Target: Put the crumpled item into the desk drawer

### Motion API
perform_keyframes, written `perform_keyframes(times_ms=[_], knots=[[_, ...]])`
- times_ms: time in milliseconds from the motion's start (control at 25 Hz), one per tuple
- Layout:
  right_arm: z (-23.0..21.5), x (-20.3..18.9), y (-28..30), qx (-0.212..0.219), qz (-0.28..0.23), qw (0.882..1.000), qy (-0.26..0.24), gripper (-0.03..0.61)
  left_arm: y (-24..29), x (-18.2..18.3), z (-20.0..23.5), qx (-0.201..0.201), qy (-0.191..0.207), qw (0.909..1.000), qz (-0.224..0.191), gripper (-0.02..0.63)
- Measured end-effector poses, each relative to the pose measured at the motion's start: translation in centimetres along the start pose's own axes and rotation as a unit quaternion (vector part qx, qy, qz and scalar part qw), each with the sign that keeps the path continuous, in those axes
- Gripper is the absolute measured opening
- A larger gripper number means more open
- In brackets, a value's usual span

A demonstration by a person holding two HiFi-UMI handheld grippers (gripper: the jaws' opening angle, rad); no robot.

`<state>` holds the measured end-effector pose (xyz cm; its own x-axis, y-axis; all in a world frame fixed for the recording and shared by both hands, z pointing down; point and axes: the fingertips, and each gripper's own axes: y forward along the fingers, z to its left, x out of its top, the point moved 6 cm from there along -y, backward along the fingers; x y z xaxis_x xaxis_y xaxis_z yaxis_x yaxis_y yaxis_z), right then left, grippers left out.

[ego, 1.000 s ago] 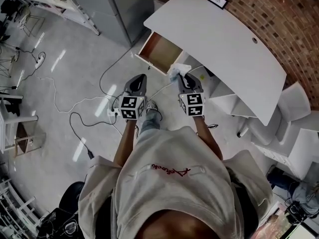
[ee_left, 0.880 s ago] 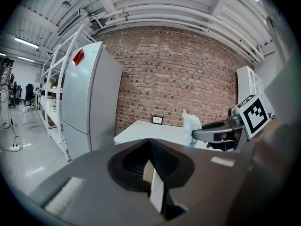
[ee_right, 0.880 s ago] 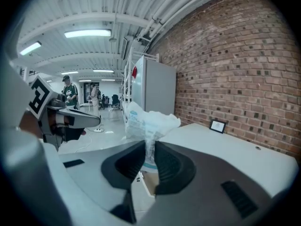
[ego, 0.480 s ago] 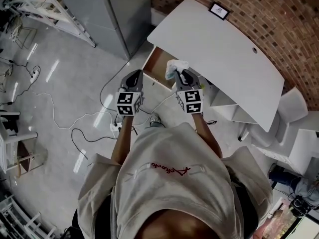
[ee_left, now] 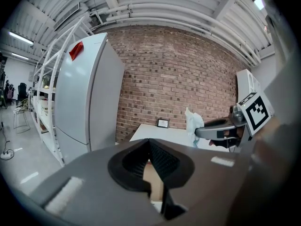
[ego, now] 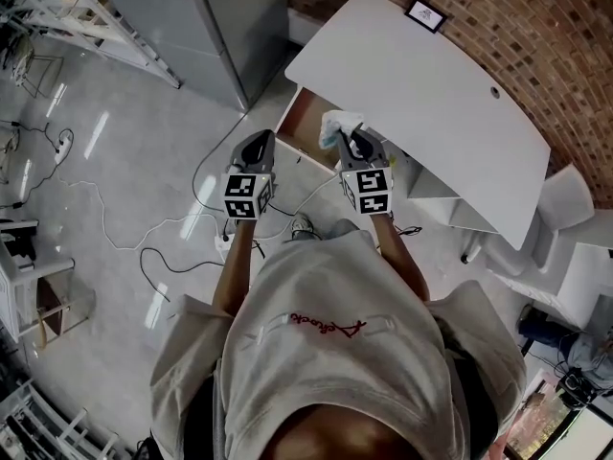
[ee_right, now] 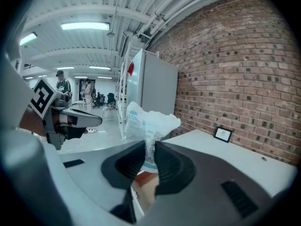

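A crumpled white plastic bag [ego: 340, 126] [ee_right: 149, 121] sticks up from my right gripper [ego: 349, 140] [ee_right: 149, 158], whose jaws are shut on it. It hangs just above the open desk drawer [ego: 303, 126], whose brown inside shows under the white desk [ego: 431, 84]. To its left, over the floor near the drawer's front corner, my left gripper [ego: 257, 149] [ee_left: 149, 161] is shut with nothing in it. From the left gripper view, the bag [ee_left: 193, 124] and the right gripper [ee_left: 221, 128] appear to the right.
A grey fridge [ego: 230, 27] stands left of the desk. A small framed picture [ego: 425, 12] sits at the desk's far edge against the brick wall. Cables [ego: 163, 228] and a power strip lie on the floor. White chairs [ego: 565, 199] stand right.
Both grippers moved forward toward the desk. The bag now sits over the drawer's right part rather than in front of it.
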<state>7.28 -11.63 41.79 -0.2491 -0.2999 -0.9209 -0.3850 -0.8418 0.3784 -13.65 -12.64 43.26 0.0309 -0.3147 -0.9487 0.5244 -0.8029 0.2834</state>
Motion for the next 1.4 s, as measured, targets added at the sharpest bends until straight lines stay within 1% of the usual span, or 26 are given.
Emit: perform_keyframes(times_ms=[280,480,640,840,1000,1200,1400], knots=[[-0.6,-1.4,1.8,0.016,0.017,1.0,0.01,0.066,1.1,-1.7,1.1,0.009,0.001,0.9994,0.032,0.009],[-1.7,-2.4,3.6,0.027,0.025,0.999,0.013,0.066,2.4,-2.1,1.7,0.021,-0.007,0.999,0.039,0.009],[-2.6,-2.8,4.7,0.029,0.026,0.999,0.016,0.066,3.8,-3.0,1.8,0.016,0.002,0.9985,0.052,0.009],[-3.5,-4.3,5.3,0.029,0.035,0.999,0.021,0.066,5.2,-4.1,1.0,0.011,-0.006,0.9981,0.061,0.009],[-3.7,-6.4,5.6,0.032,0.052,0.998,0.027,0.066,5.6,-6.3,0.5,0.008,-0.014,0.9969,0.078,0.009],[-3.7,-10.1,5.8,0.044,0.08,0.995,0.035,0.066,6.2,-10.1,-0.3,0.01,-0.035,0.9942,0.101,0.009],[-2.6,-14.1,6.1,0.058,0.112,0.991,0.04,0.066,6.1,-14.3,-0.8,0.016,-0.063,0.9905,0.121,0.009]])
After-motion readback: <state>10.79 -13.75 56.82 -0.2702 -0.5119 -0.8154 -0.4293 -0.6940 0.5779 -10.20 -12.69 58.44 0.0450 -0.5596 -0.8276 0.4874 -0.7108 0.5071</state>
